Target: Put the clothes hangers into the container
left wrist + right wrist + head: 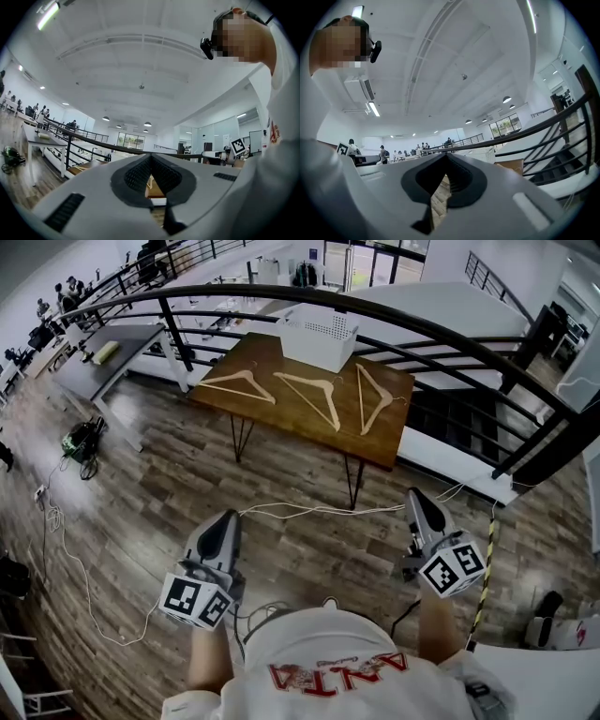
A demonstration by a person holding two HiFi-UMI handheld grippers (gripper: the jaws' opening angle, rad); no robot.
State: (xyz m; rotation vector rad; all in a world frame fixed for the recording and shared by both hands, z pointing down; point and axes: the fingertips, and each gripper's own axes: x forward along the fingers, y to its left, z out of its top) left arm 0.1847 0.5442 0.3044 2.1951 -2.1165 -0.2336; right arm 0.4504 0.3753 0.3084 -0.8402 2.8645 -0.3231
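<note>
The left hanger (225, 381), middle hanger (306, 399) and right hanger (376, 381), all of pale wood and thin and triangular, are laid flat in a row on a brown wooden table (394, 442) carried on thin black legs. The left one is set with its long axis across the table, the middle one diagonally, and the right one running from near edge to far edge. A white container (319, 341), rectangular with perforated walls, is placed at the table's far edge, just beyond them. The left gripper (225, 519) and right gripper (419, 495), grey-shelled with ribbed black pads (136, 176), are held level over plank flooring (141, 484), well short of the table. Both pairs of jaws are closed tip to tip, with nothing gripped.
</note>
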